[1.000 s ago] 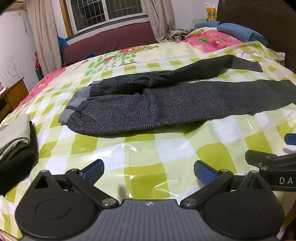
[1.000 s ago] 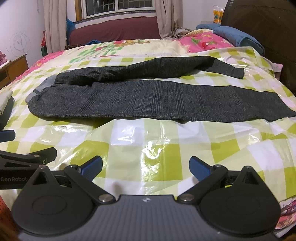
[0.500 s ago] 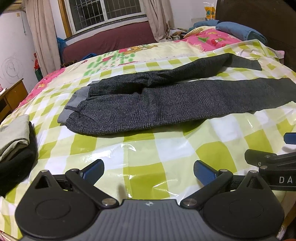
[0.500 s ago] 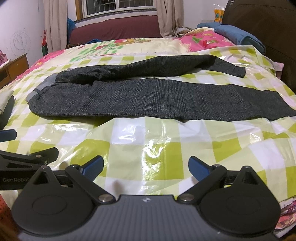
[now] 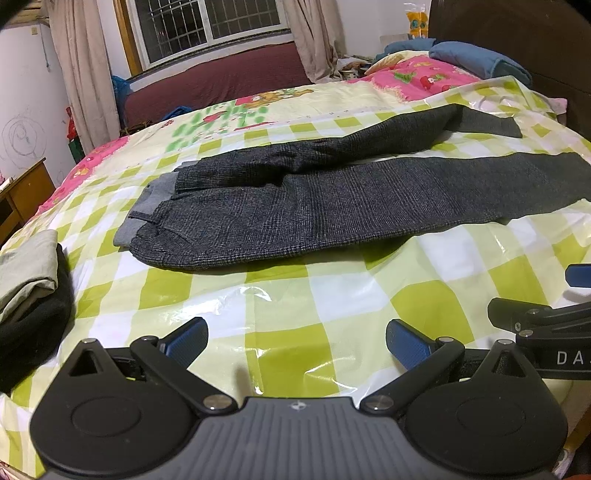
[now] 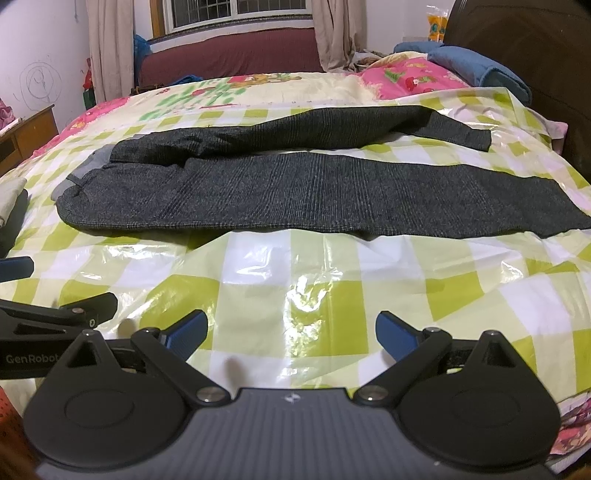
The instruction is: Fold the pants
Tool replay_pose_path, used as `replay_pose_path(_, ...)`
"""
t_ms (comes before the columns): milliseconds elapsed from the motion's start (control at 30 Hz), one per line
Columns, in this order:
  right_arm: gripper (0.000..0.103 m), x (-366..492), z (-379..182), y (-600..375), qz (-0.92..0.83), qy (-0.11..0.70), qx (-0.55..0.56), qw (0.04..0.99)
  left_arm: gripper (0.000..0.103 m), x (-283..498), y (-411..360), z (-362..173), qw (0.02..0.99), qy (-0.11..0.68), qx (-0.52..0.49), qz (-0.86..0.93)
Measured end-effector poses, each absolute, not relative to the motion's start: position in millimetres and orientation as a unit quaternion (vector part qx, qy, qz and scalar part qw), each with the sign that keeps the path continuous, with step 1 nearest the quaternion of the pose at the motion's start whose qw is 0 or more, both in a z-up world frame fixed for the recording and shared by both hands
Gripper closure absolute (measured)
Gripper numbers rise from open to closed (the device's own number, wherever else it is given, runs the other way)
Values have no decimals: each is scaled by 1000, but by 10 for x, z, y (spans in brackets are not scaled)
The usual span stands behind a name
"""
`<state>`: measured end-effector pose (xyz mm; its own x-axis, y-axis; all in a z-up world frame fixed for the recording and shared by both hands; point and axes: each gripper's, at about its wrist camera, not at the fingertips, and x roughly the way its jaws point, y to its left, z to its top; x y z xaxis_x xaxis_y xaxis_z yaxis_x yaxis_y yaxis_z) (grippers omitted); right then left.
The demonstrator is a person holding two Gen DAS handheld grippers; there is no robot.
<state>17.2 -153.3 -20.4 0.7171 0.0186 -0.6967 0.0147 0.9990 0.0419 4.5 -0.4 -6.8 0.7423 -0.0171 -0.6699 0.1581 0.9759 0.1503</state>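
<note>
Pants [image 5: 332, 199] slightly nearer; grippers unmoved, apart.

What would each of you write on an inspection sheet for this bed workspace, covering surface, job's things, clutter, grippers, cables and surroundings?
Surface: glossy green-and-white checked plastic sheet covering the bed, wrinkled.
Job's things: dark grey checked woven pants lying flat and unfolded, legs apart, waistband to the left.
Clutter: folded pale green and black clothes pile at the sheet's left edge; blue rolled blanket by the headboard.
Grippers: left gripper open, empty, short of the pants; right gripper open, empty.
Cables: nothing seen.
Surroundings: barred window, beige curtains, dark wooden headboard.
</note>
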Motion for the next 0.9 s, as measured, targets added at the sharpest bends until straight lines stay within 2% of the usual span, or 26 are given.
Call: replay_pose_path(900, 10, 264, -193, -1475, 15, 387, 18, 922, 0, 146, 20, -120, 925, 366, 92, -44)
